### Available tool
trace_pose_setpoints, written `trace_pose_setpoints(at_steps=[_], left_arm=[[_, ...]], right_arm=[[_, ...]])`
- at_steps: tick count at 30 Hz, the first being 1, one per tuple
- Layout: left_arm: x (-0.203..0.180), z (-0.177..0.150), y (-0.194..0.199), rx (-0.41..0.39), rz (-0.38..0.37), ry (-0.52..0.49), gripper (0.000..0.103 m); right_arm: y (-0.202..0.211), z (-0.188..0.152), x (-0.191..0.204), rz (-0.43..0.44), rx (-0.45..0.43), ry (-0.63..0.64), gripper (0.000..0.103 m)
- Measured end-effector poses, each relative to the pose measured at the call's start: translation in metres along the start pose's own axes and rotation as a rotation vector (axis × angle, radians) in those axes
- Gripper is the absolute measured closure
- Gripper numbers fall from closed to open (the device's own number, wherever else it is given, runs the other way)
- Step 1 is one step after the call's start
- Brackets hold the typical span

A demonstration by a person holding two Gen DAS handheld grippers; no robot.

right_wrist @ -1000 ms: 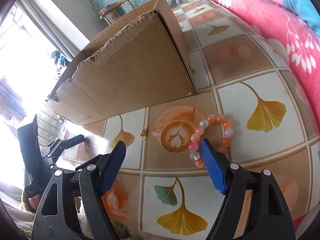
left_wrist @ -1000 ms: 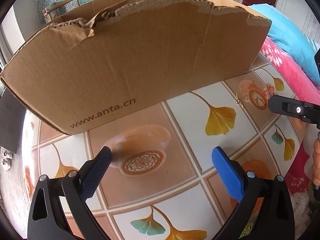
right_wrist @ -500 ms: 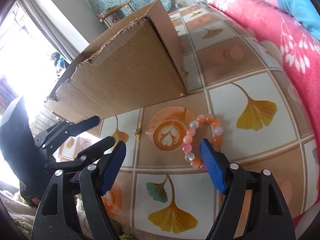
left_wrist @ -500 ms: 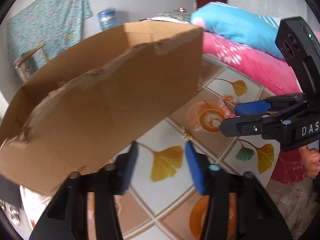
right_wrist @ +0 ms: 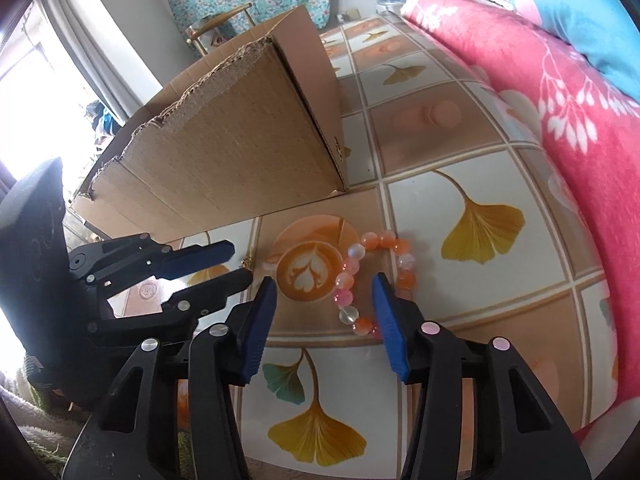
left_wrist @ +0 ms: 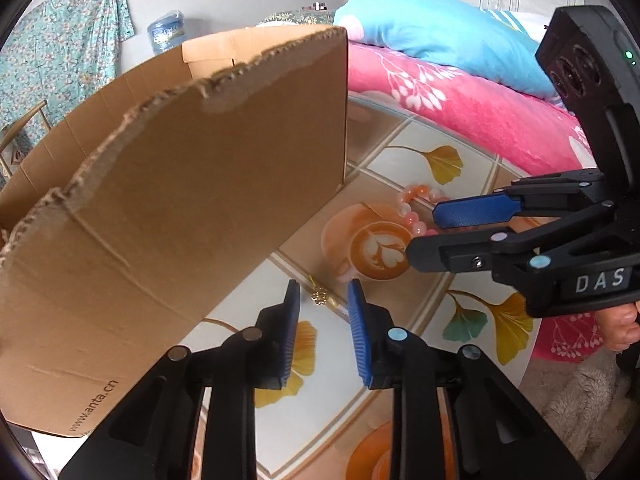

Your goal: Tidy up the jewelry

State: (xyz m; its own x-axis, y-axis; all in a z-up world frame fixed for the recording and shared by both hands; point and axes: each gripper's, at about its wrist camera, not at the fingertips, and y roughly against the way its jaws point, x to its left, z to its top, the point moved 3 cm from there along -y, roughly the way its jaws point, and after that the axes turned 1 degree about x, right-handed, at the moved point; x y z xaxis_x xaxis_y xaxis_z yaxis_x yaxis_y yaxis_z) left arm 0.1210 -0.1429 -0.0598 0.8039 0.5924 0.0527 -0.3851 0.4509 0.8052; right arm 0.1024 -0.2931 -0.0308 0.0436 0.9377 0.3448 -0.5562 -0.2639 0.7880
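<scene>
So both grippers were over the tiled desk (right_wrist: 472,168) right next to the cardboard box (left_wrist: 192,200). The left gripper (left_wrist: 323,300) had its jaws closing around a tiny gold earring (left_wrist: 319,295) lying on a tile seam, not pinching it yet as far as I could tell. The right gripper (right_wrist: 324,300) was closing too, with one side of the pink-orange bead bracelet (right_wrist: 372,276) between its jaws, pads not touching. The bracelet lay flat, its loop stretched roughly away from the right camera toward the box. My worry: that earring's so small and flat the pads could skid over it or flick it under the box, and the beads might roll away.
</scene>
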Motion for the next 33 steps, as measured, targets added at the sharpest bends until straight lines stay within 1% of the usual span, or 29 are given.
trace_pose_setpoints(at_steps=[3,7,9,15,19,21,24,28,30,33], left_arm=[[0.000,0.002,-0.002,-0.001,-0.013,0.009,0.084],[0.001,0.004,-0.005,-0.002,-0.005,0.014,0.095],[0.003,0.003,-0.005,-0.006,-0.001,0.019,0.098],[0.005,0.000,-0.001,-0.009,0.001,0.036,0.100],[0.008,-0.008,0.004,-0.003,0.006,0.059,0.100],[0.011,-0.014,0.008,0.001,0.011,0.077,0.100],[0.015,-0.023,0.014,0.005,0.021,0.104,0.100],[0.019,-0.032,0.021,0.003,0.040,0.126,0.100],[0.020,-0.035,0.023,0.001,0.045,0.136,0.100],[0.022,-0.039,0.026,-0.002,0.048,0.147,0.100]], right_arm=[[0.001,-0.001,-0.001,0.000,-0.003,-0.008,0.061],[0.002,0.000,0.000,-0.006,-0.004,-0.014,0.063],[0.002,0.000,0.000,-0.014,0.000,-0.010,0.064],[0.001,0.002,0.003,-0.044,0.008,0.001,0.066],[-0.001,0.003,0.008,-0.086,0.013,0.028,0.069],[-0.003,0.005,0.008,-0.101,0.015,0.037,0.074],[-0.006,0.006,0.011,-0.121,0.017,0.052,0.077],[-0.009,0.006,0.018,-0.204,0.013,0.116,0.085],[-0.011,0.006,0.018,-0.233,0.012,0.131,0.095],[-0.011,0.007,0.016,-0.223,0.012,0.118,0.096]])
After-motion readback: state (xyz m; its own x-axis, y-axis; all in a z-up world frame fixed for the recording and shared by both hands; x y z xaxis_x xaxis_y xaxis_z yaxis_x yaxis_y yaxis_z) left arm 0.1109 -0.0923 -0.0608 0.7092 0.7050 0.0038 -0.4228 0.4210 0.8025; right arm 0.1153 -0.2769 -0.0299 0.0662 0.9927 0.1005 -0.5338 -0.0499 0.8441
